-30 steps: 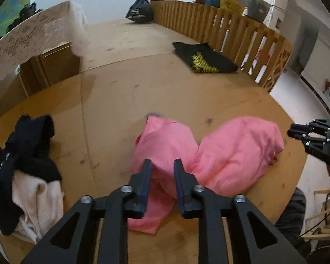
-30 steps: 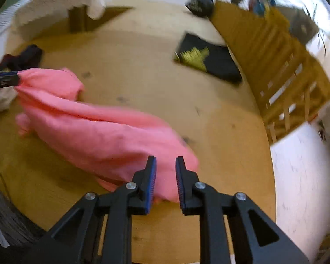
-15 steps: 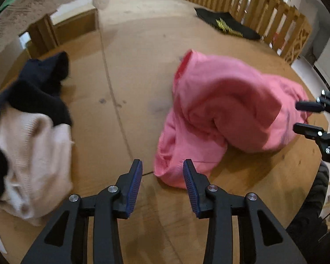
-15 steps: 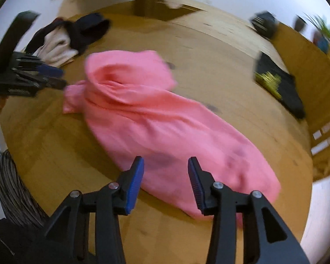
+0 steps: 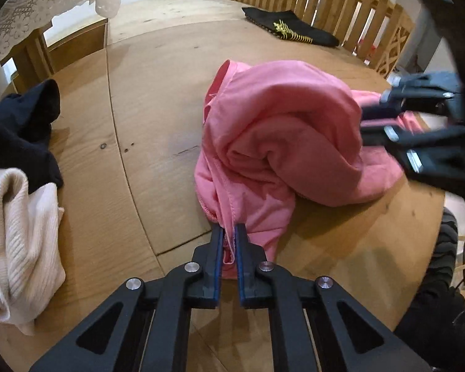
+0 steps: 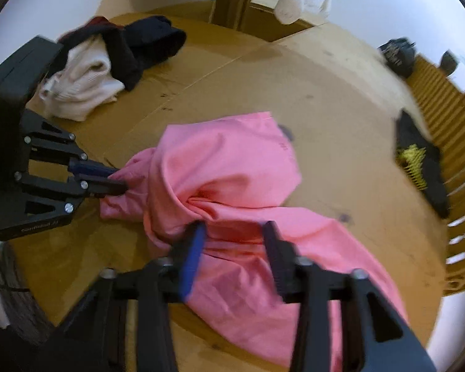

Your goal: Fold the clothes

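Note:
A crumpled pink garment [image 5: 282, 136] lies on the round wooden table [image 5: 145, 99]; it also shows in the right wrist view [image 6: 232, 186]. My left gripper [image 5: 228, 232] is shut on the pink garment's near edge, and the right wrist view shows it [image 6: 114, 181] pinching the cloth's left end. My right gripper [image 6: 232, 232] is open, its jaws wide apart over the garment's twisted middle. In the left wrist view it [image 5: 372, 124] hovers at the garment's right side, blurred.
A cream sweater [image 5: 18, 232] and dark clothes [image 5: 21, 130] are piled at the table's left. A folded black garment with yellow print [image 5: 291, 28] lies at the far side by a wooden railing [image 5: 341, 6]. A lace-covered table [image 5: 31, 12] stands behind.
My left gripper has closed on the pink garment's near edge; half a second ago it was open. My right gripper has opened from shut and moved in over the garment's middle.

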